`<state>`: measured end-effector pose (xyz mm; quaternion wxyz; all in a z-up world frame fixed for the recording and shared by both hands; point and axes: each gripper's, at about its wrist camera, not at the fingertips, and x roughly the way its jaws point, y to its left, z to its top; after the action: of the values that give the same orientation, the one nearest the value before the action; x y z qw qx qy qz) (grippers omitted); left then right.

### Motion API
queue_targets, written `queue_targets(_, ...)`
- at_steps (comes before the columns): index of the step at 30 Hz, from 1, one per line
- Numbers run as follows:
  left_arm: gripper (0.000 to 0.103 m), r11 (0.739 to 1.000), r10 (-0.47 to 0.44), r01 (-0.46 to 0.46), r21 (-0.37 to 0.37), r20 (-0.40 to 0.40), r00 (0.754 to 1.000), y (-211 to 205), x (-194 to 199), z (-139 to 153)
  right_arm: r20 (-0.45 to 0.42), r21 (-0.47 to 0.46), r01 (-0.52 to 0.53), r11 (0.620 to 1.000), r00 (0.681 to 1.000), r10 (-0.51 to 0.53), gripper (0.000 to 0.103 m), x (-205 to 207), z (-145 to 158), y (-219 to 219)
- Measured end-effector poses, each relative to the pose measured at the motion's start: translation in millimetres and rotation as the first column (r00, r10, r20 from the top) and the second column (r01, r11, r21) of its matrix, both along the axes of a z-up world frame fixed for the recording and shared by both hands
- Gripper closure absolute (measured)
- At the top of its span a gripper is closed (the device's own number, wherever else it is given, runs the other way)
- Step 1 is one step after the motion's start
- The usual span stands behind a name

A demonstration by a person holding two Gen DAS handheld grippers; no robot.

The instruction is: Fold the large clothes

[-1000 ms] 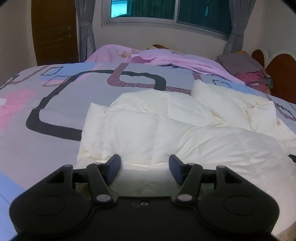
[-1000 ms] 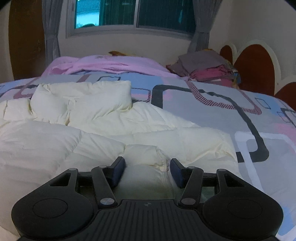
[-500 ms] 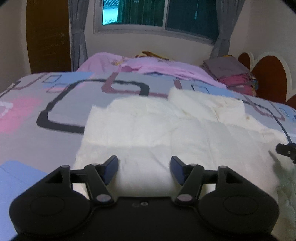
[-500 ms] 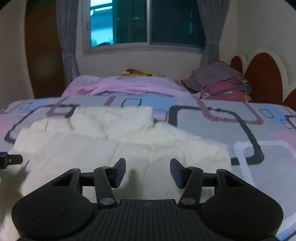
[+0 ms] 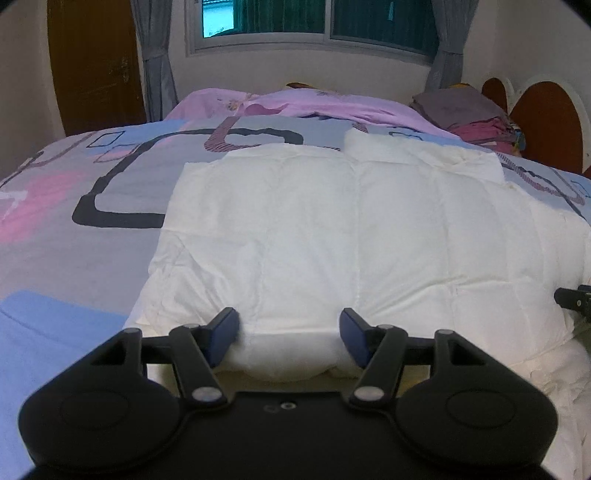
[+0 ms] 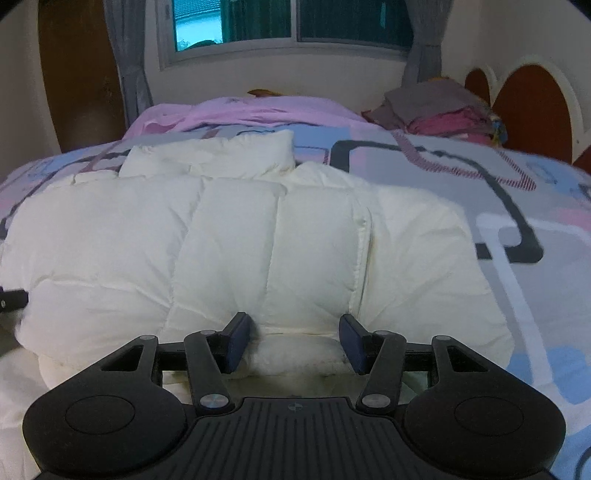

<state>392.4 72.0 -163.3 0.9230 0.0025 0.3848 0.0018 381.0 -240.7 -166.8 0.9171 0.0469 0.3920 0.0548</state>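
Note:
A cream quilted puffer jacket [image 5: 332, 229] lies on the bed, its near hem folded over; it also shows in the right wrist view [image 6: 240, 240]. My left gripper [image 5: 290, 336] is open, its blue pads astride the near left edge of the jacket. My right gripper [image 6: 295, 341] is open, its pads astride the near right edge. The tip of the right gripper [image 5: 574, 302] shows at the right edge of the left wrist view. The tip of the left gripper [image 6: 13, 299] shows at the left edge of the right wrist view.
The bed has a patterned grey, pink and blue cover [image 5: 74, 221]. A pink blanket [image 5: 295, 107] lies at the far side. A stack of folded clothes [image 6: 439, 110] sits by the brown headboard [image 6: 532, 107]. A window [image 5: 314, 18] and a brown door [image 5: 96, 62] stand behind.
The jacket's near part has been drawn toward me and laid flatter, with its hem doubled over. Both grippers stay open at the near edge.

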Motion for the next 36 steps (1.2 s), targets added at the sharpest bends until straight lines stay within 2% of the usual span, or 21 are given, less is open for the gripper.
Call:
queue_targets(3,0.041,1.000,0.019,-0.018,0.021,-0.014,1.000,-4.3,1.0,4.0,-0.035,-0.012,-0.023,1.000,0.999,0.023,0.049,1.9,9.9,-0.6)
queue_targets(9,0.038,0.997,0.056,-0.055,0.059,-0.020,0.998,-14.5,-6.7,15.4,-0.032,0.009,-0.062,0.998,0.998,0.062,0.049,0.9,14.7,-5.6)
queue_targets(14,0.020,0.996,0.063,-0.063,0.057,0.004,0.998,-19.4,-25.0,37.0,0.001,0.089,-0.102,0.991,0.995,0.103,0.049,-15.9,37.5,-14.0)
queue_targets(16,0.017,0.996,0.057,-0.058,0.062,0.014,0.998,-21.1,-34.8,45.5,0.011,0.112,-0.105,0.988,0.994,0.105,0.048,-25.8,45.2,-17.6)
queue_targets(17,0.016,0.997,0.055,-0.056,0.059,0.016,0.998,-21.3,-39.1,48.9,0.012,0.126,-0.100,0.987,0.995,0.099,0.043,-30.8,48.4,-19.3)
queue_targets(18,0.015,0.997,0.053,-0.054,0.052,0.015,0.998,-21.0,-43.9,52.1,0.013,0.142,-0.090,0.986,0.996,0.089,0.027,-37.1,51.5,-22.1)
queue_targets(19,0.015,0.998,0.048,-0.048,0.044,0.014,0.999,-20.4,-49.4,55.3,0.021,0.155,-0.082,0.984,0.997,0.080,0.021,-45.2,54.7,-24.5)
queue_targets(20,0.014,0.998,0.040,-0.040,0.043,0.013,0.999,-19.8,-55.1,57.9,0.031,0.159,-0.080,0.984,0.997,0.076,0.021,-54.0,58.0,-25.8)
queue_targets(25,0.013,0.999,0.006,-0.006,0.035,0.003,1.000,-13.3,-81.5,64.7,0.042,0.148,-0.061,0.987,0.998,0.056,0.021,-95.9,68.1,-26.7)
queue_targets(29,0.013,0.999,-0.020,0.020,0.025,-0.003,1.000,-2.8,-100.9,67.3,0.038,0.127,-0.008,0.992,0.999,0.003,0.021,-135.4,71.9,-29.1)
queue_targets(36,0.012,0.999,-0.047,0.047,-0.008,-0.003,0.999,21.8,-134.3,67.8,0.016,0.026,0.065,0.998,0.998,-0.066,0.020,-199.4,70.6,-31.7)
